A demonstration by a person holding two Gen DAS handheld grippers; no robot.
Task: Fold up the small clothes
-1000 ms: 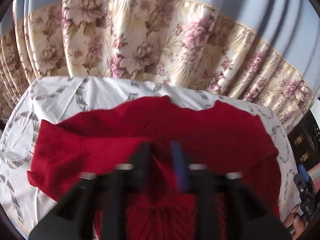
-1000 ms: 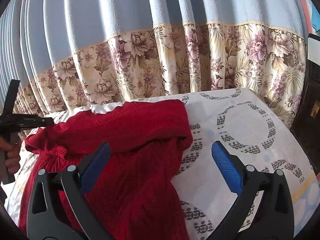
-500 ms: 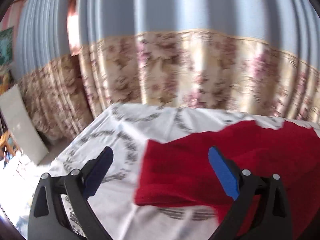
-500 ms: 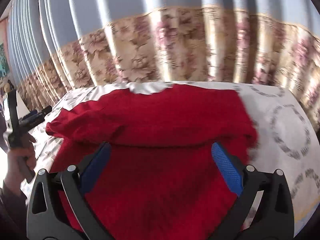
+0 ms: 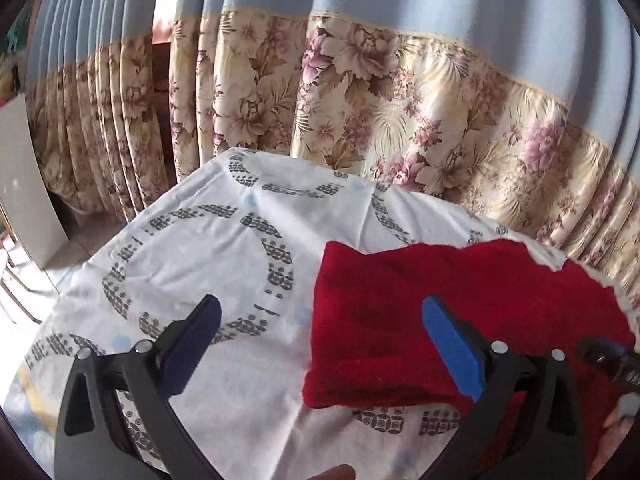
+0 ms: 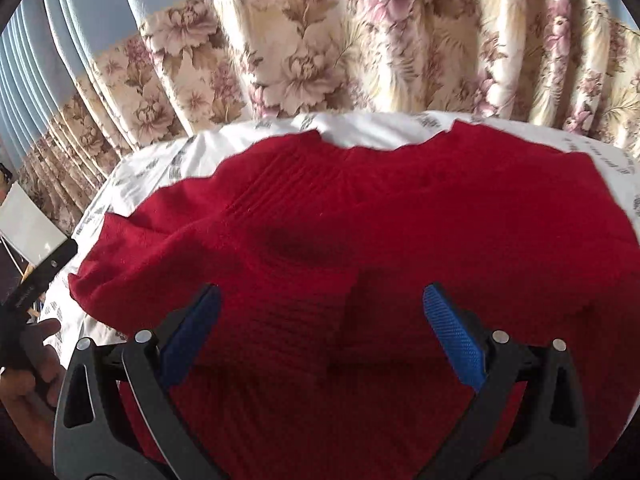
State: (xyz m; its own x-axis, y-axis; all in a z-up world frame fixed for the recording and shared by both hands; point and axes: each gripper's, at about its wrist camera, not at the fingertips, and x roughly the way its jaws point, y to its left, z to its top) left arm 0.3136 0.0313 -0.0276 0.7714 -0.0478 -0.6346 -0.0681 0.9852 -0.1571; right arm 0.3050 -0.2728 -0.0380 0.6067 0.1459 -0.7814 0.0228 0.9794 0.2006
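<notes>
My left gripper (image 5: 320,344) has let go of the red knitted sweater (image 5: 460,320) it pinched a second ago and swung left, jaws now spread over the white patterned sheet (image 5: 208,248). My right gripper (image 6: 320,328) has slid left from the sweater's right edge and now hangs over its middle.

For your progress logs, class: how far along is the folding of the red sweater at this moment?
Done: the red sweater lies on the patterned sheet with its left side turned in, giving a neat folded edge.
In hand: nothing; the left claw and right claw are both open above the fabric.
Left: the bunched middle needs smoothing, and further folds probably remain.
</notes>
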